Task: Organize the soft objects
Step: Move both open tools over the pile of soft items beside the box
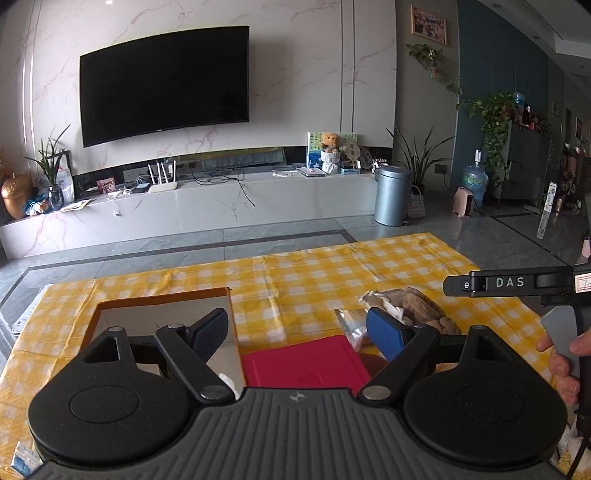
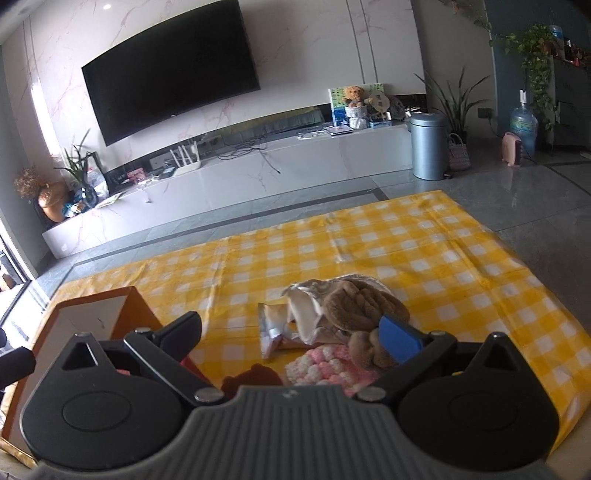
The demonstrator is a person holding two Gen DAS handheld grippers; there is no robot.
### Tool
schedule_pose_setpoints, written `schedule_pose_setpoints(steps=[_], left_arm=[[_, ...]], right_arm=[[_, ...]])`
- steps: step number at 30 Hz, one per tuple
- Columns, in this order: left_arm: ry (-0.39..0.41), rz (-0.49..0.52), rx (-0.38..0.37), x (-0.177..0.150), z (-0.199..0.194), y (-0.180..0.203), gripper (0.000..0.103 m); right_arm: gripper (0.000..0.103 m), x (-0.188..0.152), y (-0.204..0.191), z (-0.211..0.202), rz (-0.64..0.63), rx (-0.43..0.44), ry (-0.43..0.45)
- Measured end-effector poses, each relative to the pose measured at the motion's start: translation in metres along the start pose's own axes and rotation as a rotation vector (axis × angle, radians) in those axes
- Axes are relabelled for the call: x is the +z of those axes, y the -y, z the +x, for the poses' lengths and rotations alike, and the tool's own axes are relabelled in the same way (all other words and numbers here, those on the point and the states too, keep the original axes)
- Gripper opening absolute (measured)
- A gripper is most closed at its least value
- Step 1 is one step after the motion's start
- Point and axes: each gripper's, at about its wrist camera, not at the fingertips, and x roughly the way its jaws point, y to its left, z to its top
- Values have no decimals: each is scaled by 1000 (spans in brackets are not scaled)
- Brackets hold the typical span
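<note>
On floor: yellow checked cloth (image 2: pixel 424 251); behind, wall television (image 1: pixel 164 83), marble console (image 1: pixel 207 210).

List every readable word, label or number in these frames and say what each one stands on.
"DAS": white letters on the side of the right gripper's black finger, seen from the left wrist view.
Television bezel mark: too small to read.
Red-bordered sticker behind that gripper's finger: blurred.
Water jug label and framed picture: illegible.
</note>
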Motion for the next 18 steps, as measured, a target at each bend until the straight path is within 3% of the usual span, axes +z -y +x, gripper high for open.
schedule_pose_setpoints(steps=[3,6,10,18], left_arm=[[-24,4,-20,1,10,17,99],[-44,41,-31,3,22,37,99],[-80,82,-48,5,39,66,99],[-129,171,-53,2,64,104,99]], right_arm=[[100,-4,12,10,-66,-216,-5],[100,-9,38,25,-43,-278,-56],[100,-13,72,46,76,-269,-110],[100,-17,93,104,199,-64,-147]])
